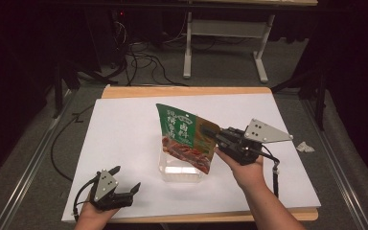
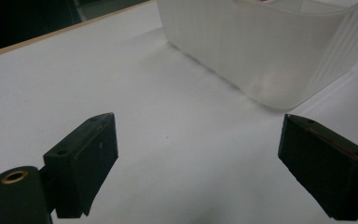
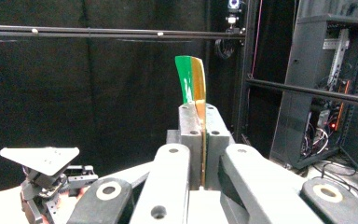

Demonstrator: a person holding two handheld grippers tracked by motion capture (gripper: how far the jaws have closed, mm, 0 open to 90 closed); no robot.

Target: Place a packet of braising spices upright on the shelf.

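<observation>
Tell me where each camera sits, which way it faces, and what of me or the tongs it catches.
High view: above my side, looking forward and down on the table; both forearms, left tongs open, right tongs pinching the snack packet.
Left gripper view: low along the open jaws toward the clear plastic container.
Right gripper view: level along shut jaws, packet edge-on, left tongs lower left.
Shared: the high and right gripper views both show the packet.
</observation>
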